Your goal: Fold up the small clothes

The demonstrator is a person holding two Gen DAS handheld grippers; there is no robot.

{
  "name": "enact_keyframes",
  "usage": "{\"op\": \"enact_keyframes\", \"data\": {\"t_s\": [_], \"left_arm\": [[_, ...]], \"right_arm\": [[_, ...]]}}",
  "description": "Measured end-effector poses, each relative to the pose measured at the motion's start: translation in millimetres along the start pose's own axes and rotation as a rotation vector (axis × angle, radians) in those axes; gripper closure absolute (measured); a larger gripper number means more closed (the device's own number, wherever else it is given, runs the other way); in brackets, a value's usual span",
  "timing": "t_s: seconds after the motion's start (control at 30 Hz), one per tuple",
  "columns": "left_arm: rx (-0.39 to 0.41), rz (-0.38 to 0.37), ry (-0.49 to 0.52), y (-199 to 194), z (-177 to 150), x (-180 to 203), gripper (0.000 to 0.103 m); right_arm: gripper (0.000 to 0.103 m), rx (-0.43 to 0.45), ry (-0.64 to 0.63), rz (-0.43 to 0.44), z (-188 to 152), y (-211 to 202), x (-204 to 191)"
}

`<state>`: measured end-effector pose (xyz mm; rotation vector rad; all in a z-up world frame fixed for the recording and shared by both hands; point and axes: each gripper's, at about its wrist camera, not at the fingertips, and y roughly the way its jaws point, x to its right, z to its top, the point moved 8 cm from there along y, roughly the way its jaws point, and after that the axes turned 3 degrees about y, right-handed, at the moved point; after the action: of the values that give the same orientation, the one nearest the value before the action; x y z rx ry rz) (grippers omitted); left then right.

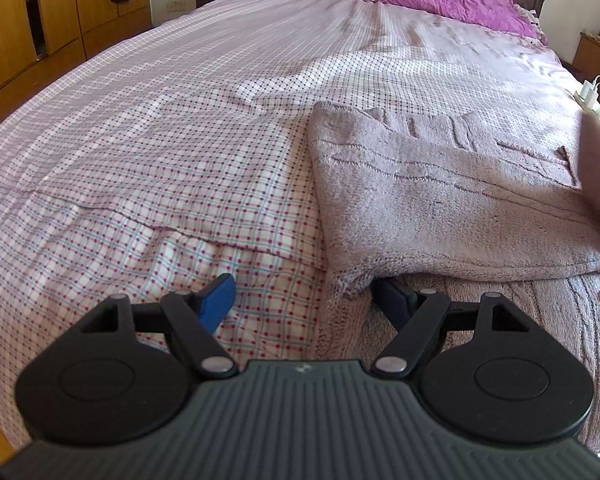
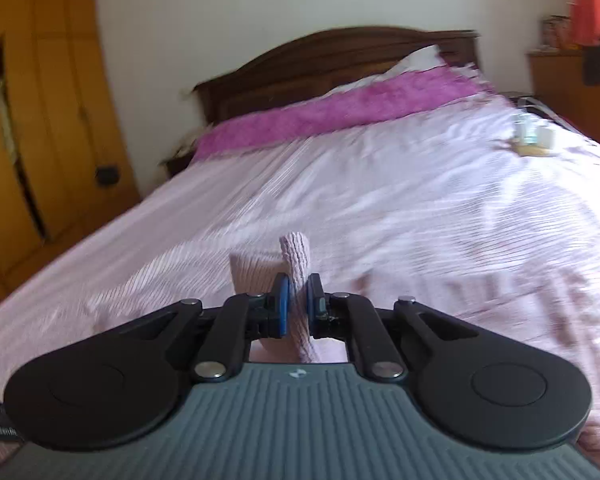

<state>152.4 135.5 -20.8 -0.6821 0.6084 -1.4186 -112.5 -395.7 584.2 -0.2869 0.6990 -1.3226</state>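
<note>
Knitted cardigan [image 1: 440,200] lies half-folded on the bed [image 1: 180,128]; right gripper [image 2: 296,304] pinches a cuff tight, left gripper [image 1: 306,296] gapes wide at the hem; best carry the sleeve across, keeping it taut.

The right gripper [image 2: 297,308], black with blue pads, is clamped on a strip of pale pink ribbed knit garment [image 2: 297,264] rising toward 12 o'clock; the blurred pink-sheeted bed [image 2: 380,200] spreads behind; a magenta blanket [image 2: 340,112] lies across it below the dark wooden headboard [image 2: 320,60]; orange-brown wooden wardrobe [image 2: 40,120] at 9 o'clock.
</note>
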Motion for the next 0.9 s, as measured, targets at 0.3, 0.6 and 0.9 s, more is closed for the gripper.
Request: {"op": "enact_keyframes", "data": {"t_s": [0.3, 0.6, 0.9], "left_arm": [[-0.003, 0.01, 0.006, 3, 1, 0, 0.025], [-0.014, 0.028, 0.017, -1, 3, 1, 0.026], [0.041, 0.034, 0.03, -30, 19, 6, 0.026]], "right_arm": [[0.093, -0.009, 0.118, -0.126, -9, -35, 83], [0.073, -0.16, 0.196, -0.148, -69, -49, 115], [0.036, -0.065, 0.171, -0.098, -29, -60, 104]]}}
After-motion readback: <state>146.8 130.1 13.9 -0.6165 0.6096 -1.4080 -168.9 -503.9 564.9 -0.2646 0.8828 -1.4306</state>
